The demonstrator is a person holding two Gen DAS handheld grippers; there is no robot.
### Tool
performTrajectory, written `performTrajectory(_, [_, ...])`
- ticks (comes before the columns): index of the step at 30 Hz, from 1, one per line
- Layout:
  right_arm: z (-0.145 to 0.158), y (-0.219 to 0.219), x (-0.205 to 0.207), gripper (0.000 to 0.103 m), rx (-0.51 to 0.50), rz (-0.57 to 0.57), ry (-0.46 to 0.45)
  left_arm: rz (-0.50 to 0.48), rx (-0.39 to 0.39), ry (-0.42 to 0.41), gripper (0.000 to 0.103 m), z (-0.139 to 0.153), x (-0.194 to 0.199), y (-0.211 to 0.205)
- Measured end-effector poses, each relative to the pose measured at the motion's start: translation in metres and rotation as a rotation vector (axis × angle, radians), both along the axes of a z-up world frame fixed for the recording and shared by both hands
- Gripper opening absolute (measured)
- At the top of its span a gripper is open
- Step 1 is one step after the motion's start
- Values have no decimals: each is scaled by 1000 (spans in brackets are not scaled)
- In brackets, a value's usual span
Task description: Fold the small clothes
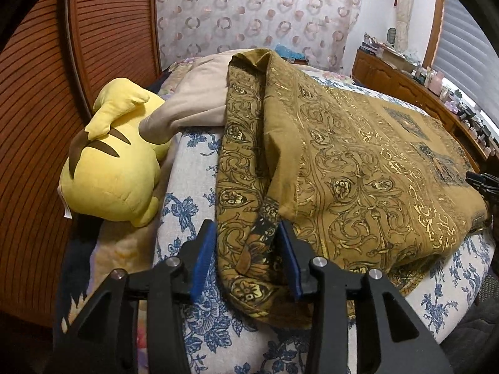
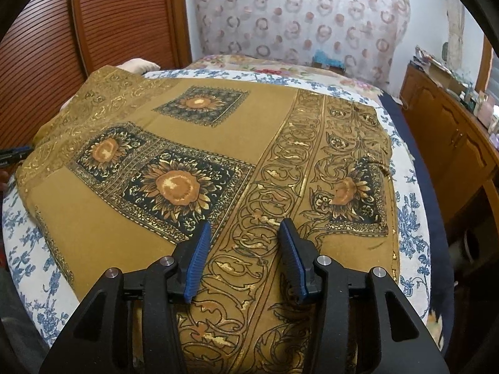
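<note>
A mustard-brown garment (image 1: 358, 162) with gold scrollwork lies spread on the bed; in the right wrist view its sunflower squares (image 2: 174, 187) face up. My left gripper (image 1: 246, 227) stands open at the garment's left folded edge. A bunched strip of that edge lies between the blue pads (image 1: 204, 255), and the left pad is clear of it. My right gripper (image 2: 245, 223) hovers open over the garment's (image 2: 274, 118) near scroll border, with flat cloth below it and nothing held. The right gripper's black tip (image 1: 483, 184) shows at the cloth's right edge, and the left one's tip (image 2: 15, 152) shows at the left edge.
A yellow plush toy (image 1: 115, 168) and a beige pillow (image 1: 199, 93) lie left of the garment. The blue-floral bedcover (image 1: 193, 168) (image 2: 408, 218) shows around it. A louvred wooden door (image 1: 93, 46) stands at left, and a cluttered wooden cabinet (image 2: 452, 143) runs along the right.
</note>
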State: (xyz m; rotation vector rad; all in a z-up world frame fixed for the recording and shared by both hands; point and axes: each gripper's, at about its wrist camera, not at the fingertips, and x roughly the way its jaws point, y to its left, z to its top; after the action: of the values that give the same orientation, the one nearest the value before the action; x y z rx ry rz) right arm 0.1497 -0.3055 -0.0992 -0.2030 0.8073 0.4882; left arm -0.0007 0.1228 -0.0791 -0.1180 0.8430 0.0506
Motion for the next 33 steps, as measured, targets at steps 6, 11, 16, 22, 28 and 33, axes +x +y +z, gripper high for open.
performTrajectory(6, [-1, -2, 1, 47, 0, 1, 0, 16, 8, -15, 40, -1, 0, 0])
performTrajectory(11, [0, -2, 1, 47, 2, 1, 0, -2, -6, -11, 39, -1, 1, 0])
performTrajectory(16, [0, -3, 0, 47, 2, 0, 1, -33, -55, -8, 33, 0, 1, 2])
performTrajectory(22, [0, -3, 1, 47, 3, 0, 1, -84, -127, -16, 4, 1, 0, 0])
performTrajectory(28, [0, -4, 1, 47, 3, 1, 1, -60, -126, -150, 3, 33, -7, -9])
performTrajectory(33, [0, -4, 1, 47, 8, 0, 2, -122, -118, -239, 3, 69, 0, -30])
